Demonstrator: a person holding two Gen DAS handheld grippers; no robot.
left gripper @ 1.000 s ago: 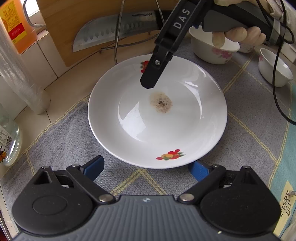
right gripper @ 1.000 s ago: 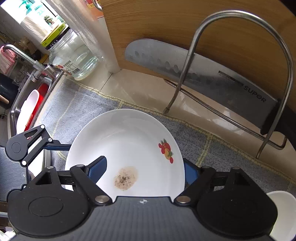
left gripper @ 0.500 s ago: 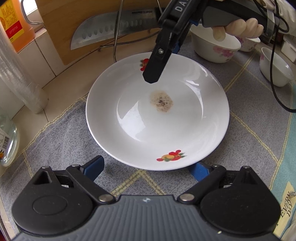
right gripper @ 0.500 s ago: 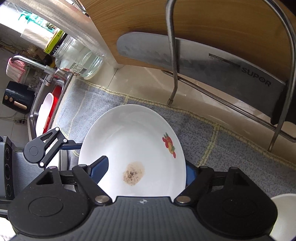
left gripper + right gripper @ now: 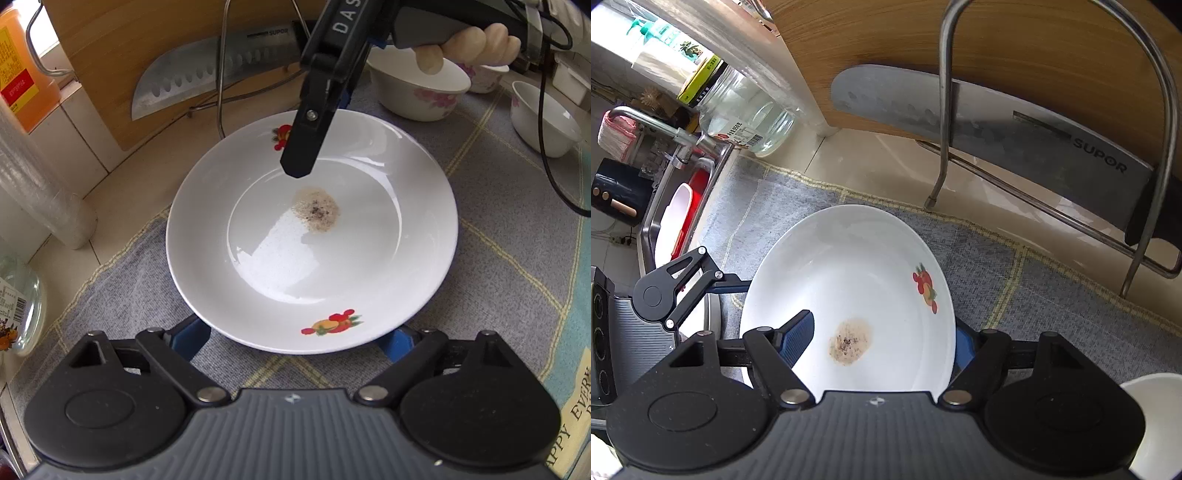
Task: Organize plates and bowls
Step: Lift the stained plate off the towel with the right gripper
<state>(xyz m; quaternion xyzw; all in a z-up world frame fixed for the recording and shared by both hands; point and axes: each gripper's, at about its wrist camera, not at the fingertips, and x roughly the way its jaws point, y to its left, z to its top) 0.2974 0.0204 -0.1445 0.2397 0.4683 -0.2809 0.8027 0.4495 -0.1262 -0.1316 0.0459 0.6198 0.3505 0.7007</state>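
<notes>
The white plate (image 5: 314, 236) lies flat on a grey checked cloth (image 5: 498, 266), with a brown speckled stain (image 5: 316, 210) at its middle and red fruit prints on its rim at 11 and 5 o'clock in the left wrist view. The left gripper (image 5: 295, 338) sits at the plate's 6 o'clock edge; its jaws are closing, with its blue fingers (image 5: 190, 338) on either side of the near rim, and whether they touch the rim cannot be told. The right gripper (image 5: 882, 338) comes in from 12 o'clock, its arm lettered "DAS"; its jaws are closing too, one finger inside the plate over the bowl of it, the other outside the far rim, so the rim stands between them, with no clear press on it. Behind the plate at 11 o'clock a knife (image 5: 214, 74) stamped "SUPOR" leans against a wooden cutting board (image 5: 147, 48) inside a steel wire rack (image 5: 1145, 110). At 10 o'clock stands an orange bottle (image 5: 26, 70) with a yellow and red label, its writing too small to read. A glass jar (image 5: 746, 118) with a barcode label stands at 9 o'clock beside a roll of clear film (image 5: 40, 184). At 1 o'clock sits a white bowl (image 5: 417, 88) with pink flowers, and a smaller white cup (image 5: 543, 118) at 2 o'clock. A black cable (image 5: 550, 147) hangs across the cup. At 4 o'clock a strip reads "EVERY".
</notes>
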